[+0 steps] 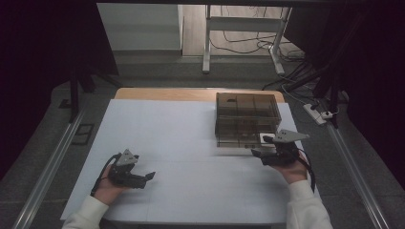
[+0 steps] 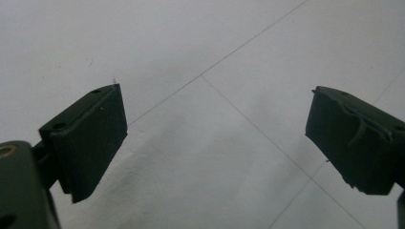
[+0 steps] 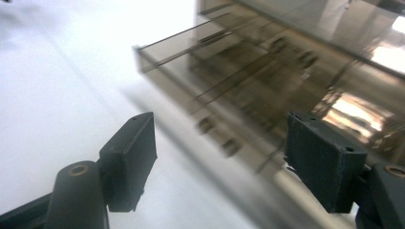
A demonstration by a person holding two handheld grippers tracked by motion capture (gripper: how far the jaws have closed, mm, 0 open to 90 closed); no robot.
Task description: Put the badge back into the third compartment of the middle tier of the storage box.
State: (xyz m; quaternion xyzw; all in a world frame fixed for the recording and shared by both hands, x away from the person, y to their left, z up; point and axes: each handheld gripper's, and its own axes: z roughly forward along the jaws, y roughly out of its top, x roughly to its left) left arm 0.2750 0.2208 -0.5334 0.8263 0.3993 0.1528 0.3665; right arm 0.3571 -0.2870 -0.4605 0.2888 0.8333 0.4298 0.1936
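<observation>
The right gripper, jaws spread and empty, is held at centre right against the smoked-plastic drawer organizer, apparently for its lower drawer. The left gripper, likewise spread, is rested on the white table at lower left.

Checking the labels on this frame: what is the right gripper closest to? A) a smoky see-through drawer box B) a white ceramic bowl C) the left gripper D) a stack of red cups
A: in the high view the right gripper sits at the front edge of the smoky see-through drawer box, far from the left gripper; the right gripper view shows the box's drawers just past its open jaws.
</observation>
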